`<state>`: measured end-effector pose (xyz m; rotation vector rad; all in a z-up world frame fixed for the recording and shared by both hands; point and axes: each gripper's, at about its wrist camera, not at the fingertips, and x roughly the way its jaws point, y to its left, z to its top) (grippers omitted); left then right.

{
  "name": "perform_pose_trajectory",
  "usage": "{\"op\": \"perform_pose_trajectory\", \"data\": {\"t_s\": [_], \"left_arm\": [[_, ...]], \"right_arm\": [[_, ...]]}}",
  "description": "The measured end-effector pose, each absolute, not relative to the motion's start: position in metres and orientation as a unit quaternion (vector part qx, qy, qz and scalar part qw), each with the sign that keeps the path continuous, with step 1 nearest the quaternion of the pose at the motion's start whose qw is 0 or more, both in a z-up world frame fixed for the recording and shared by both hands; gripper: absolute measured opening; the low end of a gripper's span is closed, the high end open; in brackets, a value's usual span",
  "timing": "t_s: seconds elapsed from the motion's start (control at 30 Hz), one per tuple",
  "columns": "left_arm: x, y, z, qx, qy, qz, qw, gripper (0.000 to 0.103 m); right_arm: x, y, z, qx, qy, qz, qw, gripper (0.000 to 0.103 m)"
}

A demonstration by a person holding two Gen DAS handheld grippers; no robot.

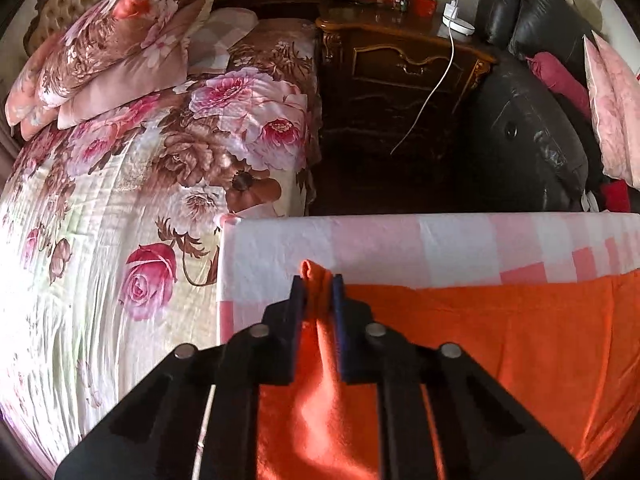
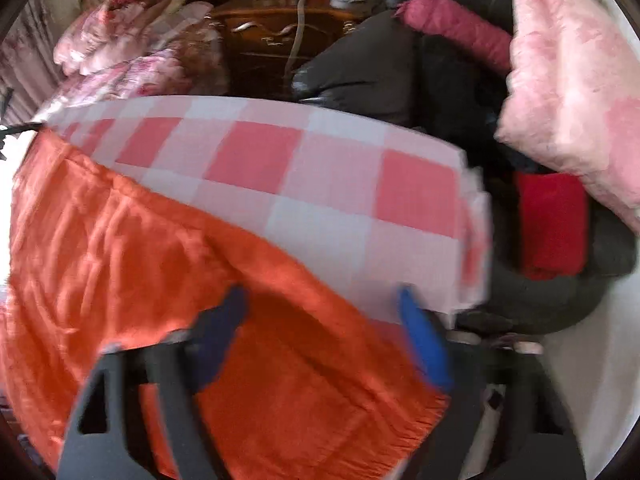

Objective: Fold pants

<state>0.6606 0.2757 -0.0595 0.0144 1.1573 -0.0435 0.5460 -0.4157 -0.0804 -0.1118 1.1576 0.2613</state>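
Orange pants (image 1: 500, 344) lie spread on a table covered with a pink-and-white checked cloth (image 1: 400, 244). My left gripper (image 1: 318, 292) is shut on a corner of the pants near the table's left end; a bunch of orange fabric sticks up between its pads. In the right wrist view the pants (image 2: 140, 248) cover the near left part of the checked cloth (image 2: 320, 184). My right gripper (image 2: 324, 304) is open, its blue fingers (image 2: 424, 344) spread wide just above the pants' right edge, holding nothing. That view is motion-blurred.
A bed with a floral cover (image 1: 120, 200) and pillows lies to the left. A dark wooden nightstand (image 1: 400, 64) stands behind the table, with a white cable hanging. A black leather chair (image 1: 528, 128) with pink cushions (image 2: 572, 92) and red cloth (image 2: 552, 224) is at the right.
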Motion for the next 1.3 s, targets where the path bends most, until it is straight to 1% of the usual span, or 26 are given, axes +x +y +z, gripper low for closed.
{"op": "perform_pose_trajectory", "data": {"t_s": [0.03, 0.07, 0.13, 0.17, 0.3, 0.5, 0.7, 0.77, 0.8, 0.87, 0.97, 1.1, 1.2, 1.23, 1.3], "left_arm": [[0.659, 0.277, -0.057, 0.002, 0.544, -0.021, 0.839, 0.012], [0.658, 0.278, -0.056, -0.001, 0.543, -0.021, 0.840, 0.012], [0.653, 0.279, -0.049, -0.006, 0.538, -0.019, 0.843, 0.011], [0.651, 0.280, -0.045, -0.008, 0.534, -0.019, 0.845, 0.011], [0.639, 0.282, -0.025, -0.015, 0.520, -0.019, 0.854, 0.011], [0.595, 0.291, 0.018, -0.038, 0.476, -0.024, 0.878, 0.011], [0.489, 0.306, 0.072, -0.056, 0.404, -0.033, 0.913, 0.010], [0.433, 0.306, 0.090, -0.049, 0.375, -0.033, 0.925, 0.009], [0.412, 0.306, 0.094, -0.047, 0.367, -0.034, 0.929, 0.009], [0.347, 0.301, 0.100, -0.038, 0.343, -0.030, 0.938, 0.009], [0.258, 0.293, 0.089, -0.039, 0.325, -0.024, 0.945, 0.009], [0.148, 0.281, 0.050, -0.048, 0.313, -0.005, 0.948, 0.009], [0.094, 0.273, 0.011, -0.072, 0.322, -0.004, 0.944, 0.009], [0.077, 0.268, -0.010, -0.079, 0.335, -0.009, 0.939, 0.010], [0.059, 0.263, -0.037, -0.100, 0.350, -0.002, 0.931, 0.014]], "right_arm": [[0.545, -0.413, -0.079, -0.061, 0.544, 0.120, 0.828, 0.026], [0.544, -0.409, -0.079, -0.070, 0.543, 0.117, 0.828, 0.012], [0.539, -0.400, -0.077, -0.092, 0.539, 0.115, 0.829, 0.006], [0.536, -0.397, -0.074, -0.099, 0.530, 0.108, 0.835, 0.005], [0.522, -0.401, -0.049, -0.060, 0.485, 0.083, 0.869, 0.004], [0.480, -0.397, -0.010, -0.036, 0.432, 0.068, 0.898, 0.004], [0.411, -0.405, 0.029, -0.001, 0.381, 0.069, 0.922, 0.004], [0.380, -0.406, 0.035, 0.011, 0.370, 0.075, 0.926, 0.004], [0.361, -0.406, 0.035, 0.014, 0.366, 0.077, 0.927, 0.004], [0.331, -0.408, 0.033, 0.029, 0.359, 0.080, 0.929, 0.004], [0.275, -0.411, 0.020, 0.054, 0.354, 0.079, 0.930, 0.004], [0.216, -0.411, -0.015, 0.064, 0.372, 0.071, 0.923, 0.004], [0.176, -0.411, -0.052, 0.083, 0.394, 0.063, 0.913, 0.004], [0.167, -0.411, -0.061, 0.085, 0.398, 0.061, 0.911, 0.004], [0.154, -0.413, -0.080, 0.100, 0.409, 0.059, 0.905, 0.004]]}}
